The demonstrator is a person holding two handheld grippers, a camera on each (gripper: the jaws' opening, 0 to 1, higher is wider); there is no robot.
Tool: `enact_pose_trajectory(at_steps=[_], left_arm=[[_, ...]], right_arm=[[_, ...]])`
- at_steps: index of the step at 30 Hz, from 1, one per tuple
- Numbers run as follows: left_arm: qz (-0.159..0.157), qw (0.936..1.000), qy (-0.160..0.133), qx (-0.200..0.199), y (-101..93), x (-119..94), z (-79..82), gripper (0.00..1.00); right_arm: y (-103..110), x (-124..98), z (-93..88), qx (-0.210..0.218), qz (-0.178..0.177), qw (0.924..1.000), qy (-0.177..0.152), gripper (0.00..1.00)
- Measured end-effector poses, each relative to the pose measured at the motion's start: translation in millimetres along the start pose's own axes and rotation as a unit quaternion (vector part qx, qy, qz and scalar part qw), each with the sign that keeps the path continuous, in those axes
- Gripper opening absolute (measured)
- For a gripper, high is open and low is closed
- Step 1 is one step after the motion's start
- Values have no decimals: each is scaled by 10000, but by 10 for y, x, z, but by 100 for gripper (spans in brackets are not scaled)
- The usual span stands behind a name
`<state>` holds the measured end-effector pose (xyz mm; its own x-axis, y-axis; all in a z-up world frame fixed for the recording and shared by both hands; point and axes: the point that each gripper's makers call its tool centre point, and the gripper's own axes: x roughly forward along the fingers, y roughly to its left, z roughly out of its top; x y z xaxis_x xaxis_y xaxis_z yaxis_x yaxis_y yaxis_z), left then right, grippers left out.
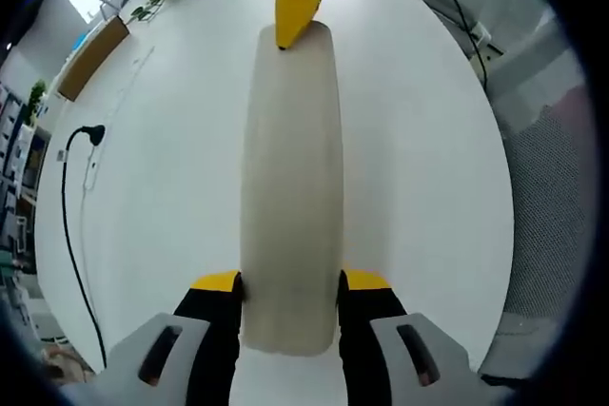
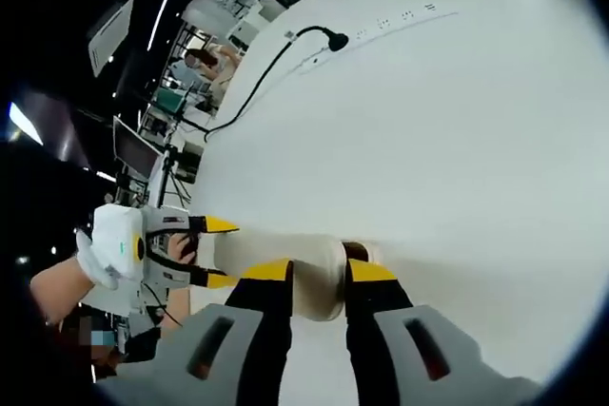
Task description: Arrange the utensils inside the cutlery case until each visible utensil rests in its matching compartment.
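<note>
The left gripper pointed forward, its two yellow-tipped jaws pressed against the sides of the near end of the case. In the right gripper view, this gripper came in from the left, held by a gloved hand.

The right gripper squeezed the other end of the case between its own yellow tips. In the left gripper view, it reached in from the top, one yellow tip touching the far end.
</note>
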<state>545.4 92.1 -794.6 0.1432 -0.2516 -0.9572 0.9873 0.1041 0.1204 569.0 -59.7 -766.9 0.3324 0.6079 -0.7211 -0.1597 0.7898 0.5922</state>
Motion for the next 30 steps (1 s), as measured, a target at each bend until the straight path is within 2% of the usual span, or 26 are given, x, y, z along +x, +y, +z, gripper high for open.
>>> enact_pose_trajectory(at_steps=[3, 4, 5, 6, 7, 8, 9, 10, 11, 13, 15, 17, 19, 20, 24, 26, 30], left_arm=[[161, 9998, 82, 46, 21, 37, -5, 41], [191, 9998, 75, 41, 23, 51, 3, 41], [186, 9998, 71, -44, 11, 67, 7, 41], [195, 9998, 57, -50, 2, 75, 10, 40], [239, 9997, 27, -68, 7, 76, 20, 40], [252, 9997, 47, -33, 6, 74, 13, 40], [252, 9997, 49, -32, 13, 73, 8, 40], [243, 9997, 53, -30, 14, 71, 7, 40], [240, 9997, 54, -17, 14, 69, 6, 40], [224, 9996, 132, 144, 2, 67, -25, 40], [272, 9993, 108, 242, 15, 77, -38, 40], [290, 9992, 98, 244, 16, 77, -37, 40], [310, 9992, 97, 220, 12, 75, -34, 40], [322, 9992, 107, 218, 13, 74, -34, 40], [328, 9992, 151, 173, 2, 70, -35, 40], [335, 9992, 145, 160, -5, 62, -36, 40], [338, 9992, 203, 116, -16, 66, -63, 40]], right_arm=[[-124, 10, 90, -523, -364, 9974, -328, 18], [-126, 20, 113, -647, -402, 9961, -443, 23], [-129, 25, 121, -629, -404, 9959, -519, 27], [-111, 33, 191, -691, -333, 9943, -745, 28], [-85, 30, 205, -654, -259, 9942, -813, 26], [-100, -8, 133, -551, -293, 9954, -730, 23], [-123, -21, 139, -564, -349, 9949, -757, 21], [-165, -58, 197, -730, -479, 9907, -1046, 21], [-215, -75, 181, -646, -560, 9907, -1055, 23], [-248, -89, 78, -27, -396, 9944, -975, 24], [-272, -84, -58, 304, -278, 9961, -778, 16], [-289, -83, -126, 297, -264, 9963, -762, 6], [-157, -58, -190, 344, 74, 9968, -723, 2], [-111, -56, -259, 549, 136, 9966, -595, 0], [-77, -63, -257, 153, 0, 9975, -685, 0], [-12, -73, -234, 72, 87, 9973, -722, 0], [32, -40, -248, -234, 42, 9979, -596, 0]])
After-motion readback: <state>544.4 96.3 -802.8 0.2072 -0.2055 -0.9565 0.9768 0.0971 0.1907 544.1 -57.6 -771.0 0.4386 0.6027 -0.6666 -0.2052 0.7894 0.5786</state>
